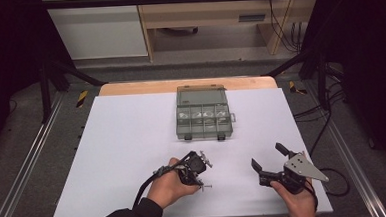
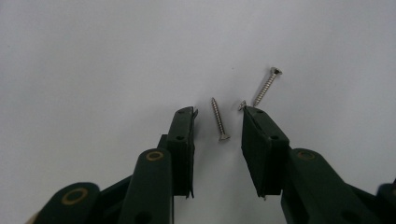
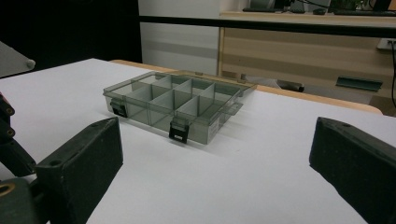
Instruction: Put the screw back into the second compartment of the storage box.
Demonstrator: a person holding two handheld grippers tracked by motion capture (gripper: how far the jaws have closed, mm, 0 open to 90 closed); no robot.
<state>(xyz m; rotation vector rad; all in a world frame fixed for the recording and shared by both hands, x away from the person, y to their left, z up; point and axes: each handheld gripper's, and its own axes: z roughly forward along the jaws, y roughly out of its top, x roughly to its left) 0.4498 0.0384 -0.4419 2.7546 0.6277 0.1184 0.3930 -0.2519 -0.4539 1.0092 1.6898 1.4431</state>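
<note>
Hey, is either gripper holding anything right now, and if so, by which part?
Nothing is held. The left gripper is open around a screw without touching it; the right gripper is open and empty.

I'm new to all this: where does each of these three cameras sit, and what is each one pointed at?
High view: fixed above the person's side, looking forward and down on the white table; both hands and grippers enter from below.
Left gripper view: rides the left gripper, aimed down at screws; its open jaws show.
Right gripper view: rides the right gripper, looking across at the organizer box; jaws wide apart.
Shared: high and right gripper views both show the box.
</note>
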